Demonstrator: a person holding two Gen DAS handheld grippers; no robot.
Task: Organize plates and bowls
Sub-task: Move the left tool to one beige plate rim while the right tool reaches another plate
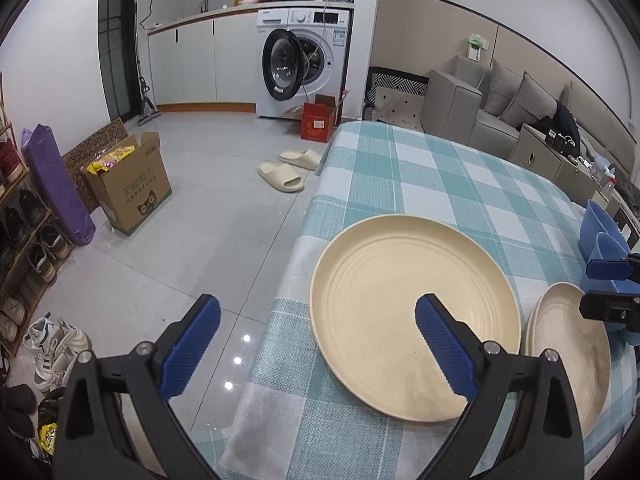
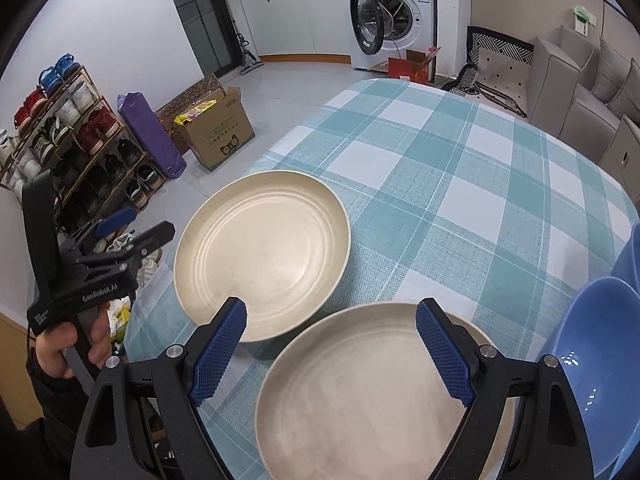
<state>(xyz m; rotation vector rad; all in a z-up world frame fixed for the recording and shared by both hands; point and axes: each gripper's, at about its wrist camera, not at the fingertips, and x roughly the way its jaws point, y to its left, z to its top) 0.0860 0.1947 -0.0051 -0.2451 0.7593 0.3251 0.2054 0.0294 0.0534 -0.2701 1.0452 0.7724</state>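
Two cream plates lie side by side on the checked tablecloth. The left plate (image 1: 400, 312) (image 2: 272, 248) sits near the table's left edge. The right plate (image 1: 568, 356) (image 2: 360, 396) lies close beside it. Blue bowls (image 2: 600, 368) (image 1: 600, 236) stand at the right. My left gripper (image 1: 318, 328) is open and empty, its right finger over the left plate's near rim and its left finger off the table edge; it also shows in the right wrist view (image 2: 132, 224). My right gripper (image 2: 332, 328) is open and empty above the right plate's far rim.
The table (image 2: 460, 140) is covered with a teal and white checked cloth. Left of it, on the floor, are a cardboard box (image 1: 132, 184), a shoe rack (image 2: 72, 140) and slippers (image 1: 288, 168). A washing machine (image 1: 304, 60) and a sofa (image 1: 500, 108) stand behind.
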